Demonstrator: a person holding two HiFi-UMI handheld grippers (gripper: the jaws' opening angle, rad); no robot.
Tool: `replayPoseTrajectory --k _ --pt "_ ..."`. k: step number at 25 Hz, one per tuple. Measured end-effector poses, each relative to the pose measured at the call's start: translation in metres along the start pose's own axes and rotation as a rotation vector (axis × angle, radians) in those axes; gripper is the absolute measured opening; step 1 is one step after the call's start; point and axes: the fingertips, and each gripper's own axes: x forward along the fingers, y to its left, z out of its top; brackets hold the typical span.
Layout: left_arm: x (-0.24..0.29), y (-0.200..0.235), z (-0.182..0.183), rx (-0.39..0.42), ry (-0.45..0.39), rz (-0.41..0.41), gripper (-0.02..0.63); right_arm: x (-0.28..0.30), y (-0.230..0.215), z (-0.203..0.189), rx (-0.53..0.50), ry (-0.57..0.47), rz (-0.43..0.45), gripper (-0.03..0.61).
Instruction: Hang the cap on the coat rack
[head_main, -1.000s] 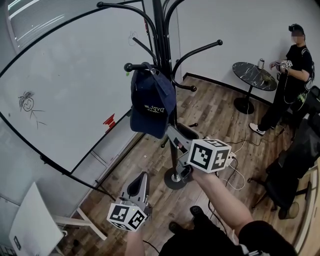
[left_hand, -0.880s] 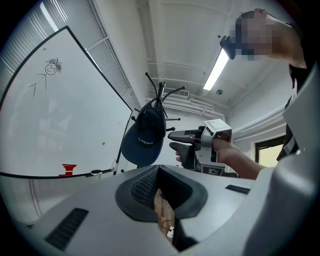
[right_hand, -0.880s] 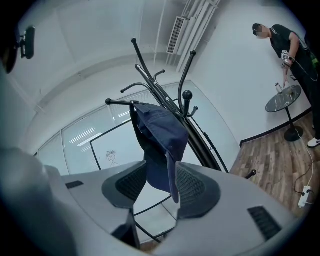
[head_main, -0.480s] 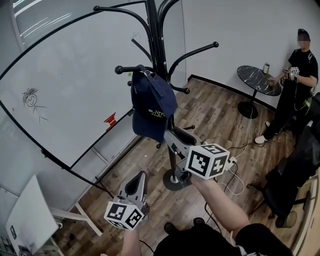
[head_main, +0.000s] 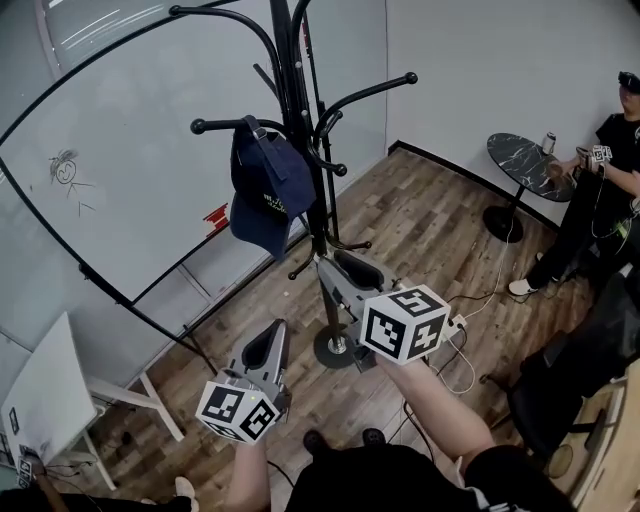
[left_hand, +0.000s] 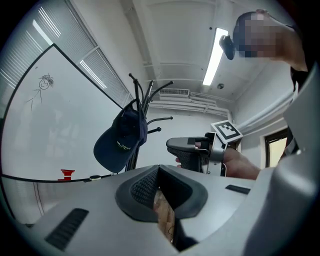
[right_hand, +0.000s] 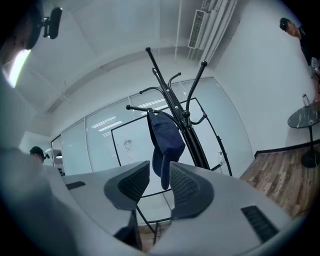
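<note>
The navy cap hangs by its back strap from a horizontal arm of the black coat rack, brim pointing down. No gripper touches it. My right gripper is below and to the right of the cap, well apart from it. Its jaws are closing with nothing between them, and the cap shows far off through their gap in the right gripper view. My left gripper is lower and nearer me, its pads together and empty. The left gripper view shows the cap on the rack.
The rack's round base stands on the wood floor beside a glass whiteboard wall. A person stands at a round black table with a can at the far right. Cables, a black chair and a white table are nearby.
The right gripper, just under the cap a second ago, has drawn back and down from it. The cap hangs free on the rack arm. Both grippers sit farther from the rack.
</note>
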Motion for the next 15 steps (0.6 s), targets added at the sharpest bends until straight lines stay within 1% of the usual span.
replayPoseTrajectory --k 4,6,12,15 --pt "0.004 -0.019 -0.001 -0.006 -0.005 0.034 0.014 -0.020 0.000 -0.001 -0.157 0.014 0.008 0.125" --pt "0.005 -0.027 -0.004 -0.003 -0.005 0.049 0.015 -0.029 0.000 -0.004 -0.211 0.023 0.022 0.103" --pt "0.004 -0.049 -0.019 -0.006 0.007 0.107 0.015 -0.053 -0.011 -0.027 -0.251 0.069 0.085 0.070" --pt "0.001 -0.057 -0.026 -0.005 0.010 0.139 0.014 -0.066 -0.016 -0.038 -0.281 0.077 0.131 0.059"
